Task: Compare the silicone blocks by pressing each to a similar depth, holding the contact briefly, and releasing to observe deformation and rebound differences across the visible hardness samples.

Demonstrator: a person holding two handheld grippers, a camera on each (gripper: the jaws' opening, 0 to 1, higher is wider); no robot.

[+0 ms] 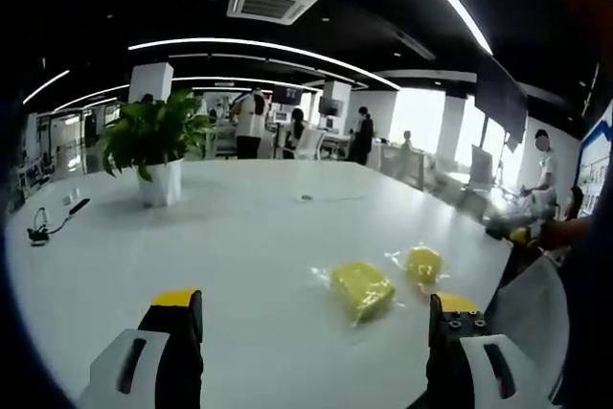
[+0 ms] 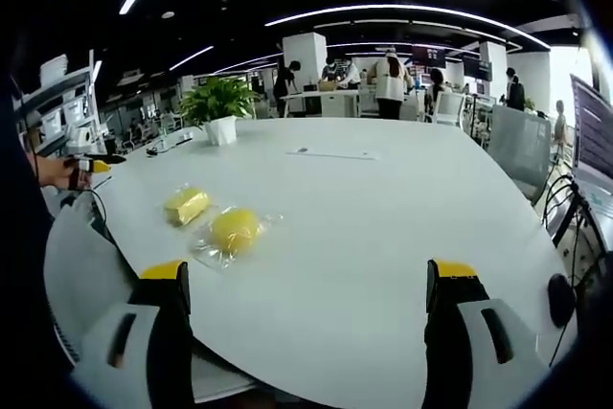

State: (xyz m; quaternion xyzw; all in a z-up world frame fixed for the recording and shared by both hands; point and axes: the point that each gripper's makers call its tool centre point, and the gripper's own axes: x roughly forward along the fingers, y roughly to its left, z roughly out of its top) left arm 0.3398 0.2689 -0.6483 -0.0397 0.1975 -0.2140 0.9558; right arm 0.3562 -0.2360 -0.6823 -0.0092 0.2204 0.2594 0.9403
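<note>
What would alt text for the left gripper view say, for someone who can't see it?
Two yellow blocks in clear bags, a rectangular block and a rounder block, lie on a white table just beyond the open left gripper. A potted plant stands farther back, with people in the office behind.

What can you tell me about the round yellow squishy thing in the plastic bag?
The round yellow block looks like a soft, smooth lump of silicone, domed rather than flat-sided. It sits sealed in a clear, crinkly plastic bag whose edges spread out around it. It lies on the white table near the curved edge, close beside the rectangular yellow block in its own bag; whether the bags touch is unclear. Nothing is pressing it, and both grippers are held back from it with jaws apart.
</note>
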